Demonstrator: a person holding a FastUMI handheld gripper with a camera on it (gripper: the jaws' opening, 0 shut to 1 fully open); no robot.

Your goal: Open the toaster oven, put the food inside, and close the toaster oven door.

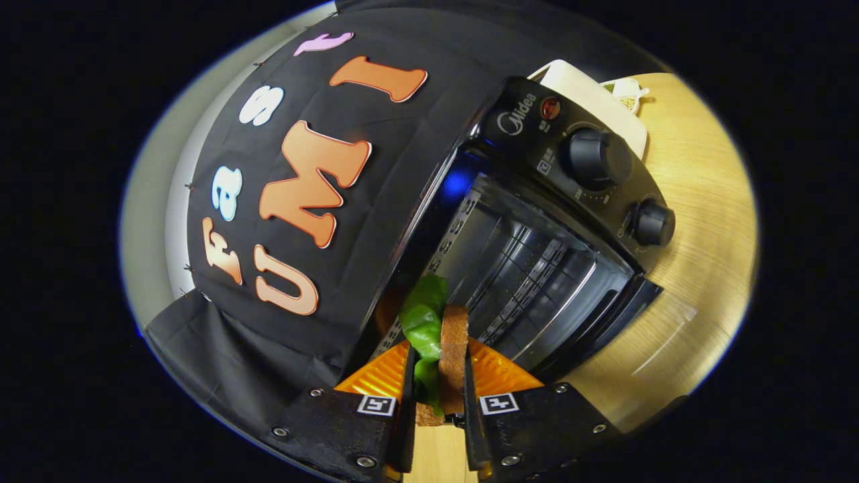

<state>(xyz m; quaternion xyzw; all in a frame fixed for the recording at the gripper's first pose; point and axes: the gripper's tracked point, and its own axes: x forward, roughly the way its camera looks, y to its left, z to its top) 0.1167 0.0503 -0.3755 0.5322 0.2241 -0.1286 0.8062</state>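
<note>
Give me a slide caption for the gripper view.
Gripper shut on a sandwich, facing the open toaster oven.

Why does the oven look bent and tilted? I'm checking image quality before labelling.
Gripper view: fisheye distortion curves the toaster oven and wooden table, and the camera is rolled; a blue glare spot sits on the oven's upper frame; focus is fairly sharp on the sandwich clamped in the gripper jaws.

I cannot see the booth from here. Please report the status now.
Tool shut on sandwich. Toaster oven door open, cavity just ahead. Nothing in the way.
</note>
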